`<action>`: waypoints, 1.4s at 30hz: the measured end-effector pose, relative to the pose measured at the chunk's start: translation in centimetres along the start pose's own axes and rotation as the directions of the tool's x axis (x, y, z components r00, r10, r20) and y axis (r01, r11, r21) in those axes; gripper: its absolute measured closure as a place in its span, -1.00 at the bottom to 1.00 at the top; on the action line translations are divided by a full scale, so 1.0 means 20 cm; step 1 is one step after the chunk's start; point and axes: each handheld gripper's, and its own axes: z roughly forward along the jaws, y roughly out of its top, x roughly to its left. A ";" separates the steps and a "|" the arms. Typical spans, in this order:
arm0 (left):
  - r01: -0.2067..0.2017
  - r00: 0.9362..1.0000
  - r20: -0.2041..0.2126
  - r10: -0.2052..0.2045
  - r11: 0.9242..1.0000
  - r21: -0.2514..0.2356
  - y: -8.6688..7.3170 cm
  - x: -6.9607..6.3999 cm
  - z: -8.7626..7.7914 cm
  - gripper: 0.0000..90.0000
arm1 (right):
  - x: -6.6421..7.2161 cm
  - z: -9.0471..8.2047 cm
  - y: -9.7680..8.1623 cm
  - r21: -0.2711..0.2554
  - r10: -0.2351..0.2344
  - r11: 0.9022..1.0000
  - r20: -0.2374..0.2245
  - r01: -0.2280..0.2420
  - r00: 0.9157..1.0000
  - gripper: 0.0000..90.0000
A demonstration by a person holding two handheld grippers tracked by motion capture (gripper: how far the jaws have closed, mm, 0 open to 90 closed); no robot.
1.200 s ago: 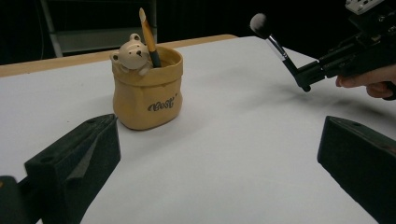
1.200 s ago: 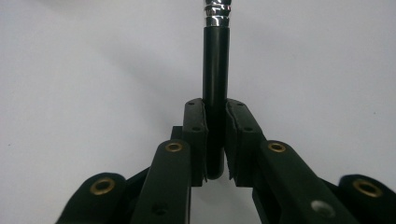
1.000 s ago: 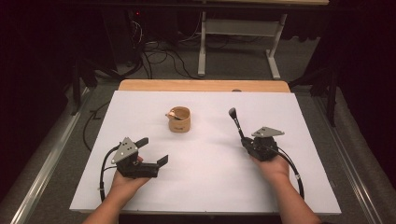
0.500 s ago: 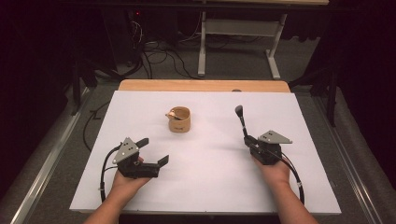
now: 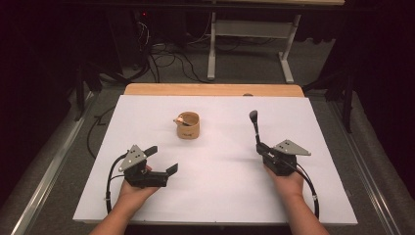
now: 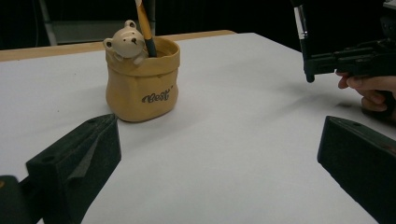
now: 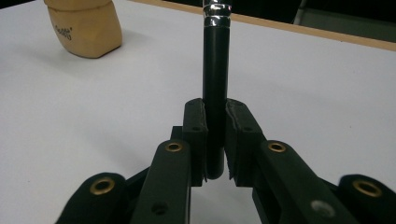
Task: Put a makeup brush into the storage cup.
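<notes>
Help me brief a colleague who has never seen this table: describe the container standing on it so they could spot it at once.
On the white table, look toward the far middle, ahead of the left gripper and to the left of the right gripper. There stands a small tan pot shaped like a crumpled bag. A little bear figure perches on its rim, dark lettering marks its front, and a stick-like tool leans inside.

The table (image 5: 215, 161) is seen from above and in front by the high view, facing forward and down. A low, close look across the white top at the bear pen holder (image 6: 141, 79) is given by the left gripper view. The right gripper view is held nearer still, along its jaws, with the same pen holder (image 7: 84, 25) shared at top left.
</notes>
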 end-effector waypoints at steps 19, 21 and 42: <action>-0.016 1.000 0.019 0.015 0.999 0.040 -0.04 -0.01 0.05 -0.99 | 0.02 -0.01 -0.01 -0.020 -0.021 1.000 -0.031 0.021 0.999 0.82; -0.022 1.000 0.023 0.021 0.999 0.045 -0.04 -0.01 0.06 -0.99 | 0.03 -0.02 -0.01 -0.027 -0.029 0.999 -0.037 0.028 0.999 0.82; -0.028 0.999 0.017 0.027 0.999 0.037 -0.04 -0.02 0.05 -0.98 | 0.10 -0.01 0.00 -0.045 -0.071 0.997 -0.093 0.067 0.993 0.82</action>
